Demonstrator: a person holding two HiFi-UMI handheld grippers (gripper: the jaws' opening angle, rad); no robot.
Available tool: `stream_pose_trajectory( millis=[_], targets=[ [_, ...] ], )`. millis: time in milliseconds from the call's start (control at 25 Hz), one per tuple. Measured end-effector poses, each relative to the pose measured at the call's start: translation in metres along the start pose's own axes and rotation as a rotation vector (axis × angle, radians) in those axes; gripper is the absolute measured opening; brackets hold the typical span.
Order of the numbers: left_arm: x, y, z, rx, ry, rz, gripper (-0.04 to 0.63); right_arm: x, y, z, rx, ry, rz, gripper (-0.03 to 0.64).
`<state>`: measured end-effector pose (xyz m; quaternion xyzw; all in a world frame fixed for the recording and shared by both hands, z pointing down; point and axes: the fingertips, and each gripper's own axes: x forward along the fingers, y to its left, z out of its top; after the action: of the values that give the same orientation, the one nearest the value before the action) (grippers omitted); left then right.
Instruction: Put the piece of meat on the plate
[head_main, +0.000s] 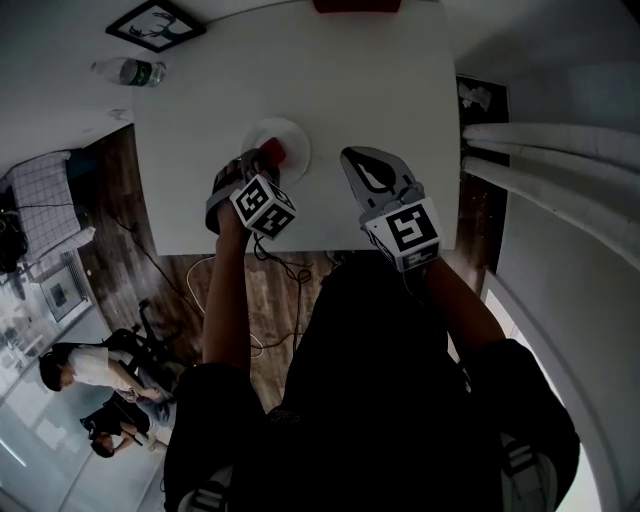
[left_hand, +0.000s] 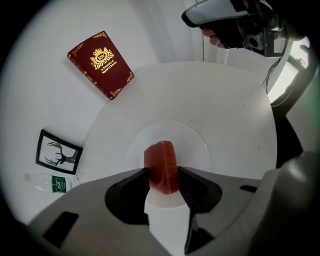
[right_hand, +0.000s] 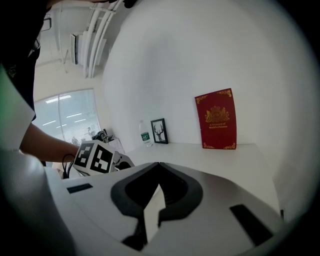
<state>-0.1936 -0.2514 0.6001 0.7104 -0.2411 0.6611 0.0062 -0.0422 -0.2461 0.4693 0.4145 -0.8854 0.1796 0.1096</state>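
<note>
Left claw (left_hand: 163, 171) points steeply down over the white plate (left_hand: 196, 145) on the table (left_hand: 235, 110). Its 2 jaws are parted, with the piece of meat (left_hand: 161, 161) resting on the plate between them. Right claw (right_hand: 156, 165) hovers to the right, jaw tips together, holding nothing. Beyond the table's far and left edges are 1 red book (left_hand: 101, 64), 1 framed deer picture (left_hand: 58, 151) and 1 water bottle (left_hand: 50, 183).

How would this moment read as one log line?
left gripper: open, jaws either side of meat | meat: on plate | right gripper: shut, empty | task: meat placed, left gripper not yet withdrawn
</note>
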Motion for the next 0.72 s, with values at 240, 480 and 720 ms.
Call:
stream_pose_trajectory(
  millis=[240, 480, 720],
  targets=[
    [0.002, -0.006, 0.002, 0.023, 0.0, -0.056, 0.198, 0.001, -0.003, 0.006, 0.0, -0.013, -0.014, 0.021],
    [0.004, -0.013, 0.003, 0.016, -0.01, -0.077, 0.202, -0.003, -0.004, 0.008, -0.002, -0.009, -0.03, 0.02],
    [0.005, -0.011, 0.005, 0.015, -0.018, -0.065, 0.202, -0.007, -0.005, 0.012, -0.017, -0.02, -0.04, 0.02]
  ],
)
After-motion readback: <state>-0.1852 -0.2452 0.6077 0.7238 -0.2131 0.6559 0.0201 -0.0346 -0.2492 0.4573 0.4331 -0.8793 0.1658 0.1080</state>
